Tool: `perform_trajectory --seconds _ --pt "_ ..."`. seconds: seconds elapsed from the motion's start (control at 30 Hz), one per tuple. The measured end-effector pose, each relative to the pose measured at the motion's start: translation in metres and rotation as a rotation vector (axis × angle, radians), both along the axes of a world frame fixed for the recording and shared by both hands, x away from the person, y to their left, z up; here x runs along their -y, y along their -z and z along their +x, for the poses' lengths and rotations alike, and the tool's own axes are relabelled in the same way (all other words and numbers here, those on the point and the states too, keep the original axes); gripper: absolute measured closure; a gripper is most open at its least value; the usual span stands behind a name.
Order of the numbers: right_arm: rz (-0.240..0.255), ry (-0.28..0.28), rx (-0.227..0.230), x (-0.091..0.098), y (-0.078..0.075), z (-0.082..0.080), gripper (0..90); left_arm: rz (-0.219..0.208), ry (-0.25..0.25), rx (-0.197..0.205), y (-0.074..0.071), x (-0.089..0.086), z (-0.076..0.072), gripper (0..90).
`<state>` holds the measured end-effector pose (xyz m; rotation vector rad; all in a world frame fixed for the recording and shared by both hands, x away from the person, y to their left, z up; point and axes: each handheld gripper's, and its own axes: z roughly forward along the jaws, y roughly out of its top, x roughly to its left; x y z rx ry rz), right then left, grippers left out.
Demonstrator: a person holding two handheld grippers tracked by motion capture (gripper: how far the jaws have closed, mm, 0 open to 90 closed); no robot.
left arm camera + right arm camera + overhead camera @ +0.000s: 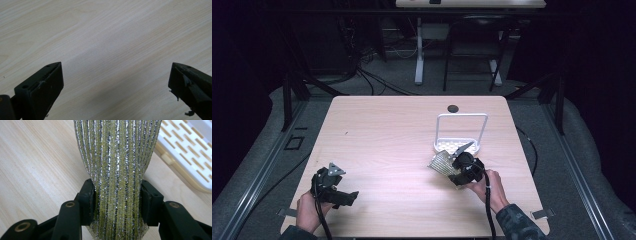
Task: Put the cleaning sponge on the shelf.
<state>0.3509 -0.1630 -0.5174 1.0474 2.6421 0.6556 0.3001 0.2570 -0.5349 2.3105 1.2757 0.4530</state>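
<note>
- R gripper (117,202): my jaws are clamped on the glittery yellow-silver scouring pad (117,157), pinched at its near end; the rest fans out ahead of the tips.
- Step, as I judge it: carry phase, pad held just above the table (382,130).
- Just ahead and to the right of the tips: white slotted rack (190,152), w/ tall loop handle (462,116) on its far side.
- Next, prob.: bring the pad over the rack's tray, lower, then let go.
- L gripper (116,82): jaws wide, nothing between, parked over bare wood well apart from the pad.

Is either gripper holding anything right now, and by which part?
The right gripper pinches the glittery scouring sponge across its near end; the left gripper is open, holding nothing.
</note>
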Motion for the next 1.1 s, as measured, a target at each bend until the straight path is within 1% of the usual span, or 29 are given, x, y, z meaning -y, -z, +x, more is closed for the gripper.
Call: perform_trajectory --seconds 0.23,0.3,0.4,0.53,0.7,0.73,0.77,1.0,1.07,1.1 --pt "-0.007 0.031 0.012 0.011 -0.007 0.001 53.1 0.001 0.002 -0.004 0.0 0.0 0.0 0.0" --pt "-0.013 0.038 0.02 0.013 -0.008 0.002 53.0 0.0 0.0 -0.003 0.0 0.0 0.0 0.0" --pt "-0.014 0.05 0.024 0.016 -0.01 0.002 53.0 0.002 0.002 -0.003 0.001 0.0 0.0 0.0" --pt "-0.029 0.059 0.027 0.019 -0.011 0.004 53.0 0.0 0.004 -0.005 0.001 0.001 0.001 0.0" --pt "-0.032 0.079 0.038 0.024 -0.013 0.006 52.9 -0.002 0.006 -0.004 0.001 0.001 0.001 0.0" --pt "-0.032 0.079 0.038 0.024 -0.013 0.007 52.8 -0.002 0.007 0.005 0.001 0.002 0.0 0.0" --pt "-0.031 0.084 0.041 0.025 -0.013 0.007 52.7 -0.002 0.015 0.003 0.0 0.001 0.0 0.0" --pt "-0.029 0.115 0.051 0.032 -0.017 0.013 52.5 -0.001 0.013 0.01 0.001 0.002 0.0 0.0" --pt "-0.028 0.125 0.064 0.033 -0.017 0.015 52.5 0.001 0.012 0.01 0.001 0.002 0.0 0.0" --pt "-0.027 0.124 0.06 0.034 -0.017 0.016 52.5 0.001 0.013 0.009 0.001 0.002 0.001 0.0"
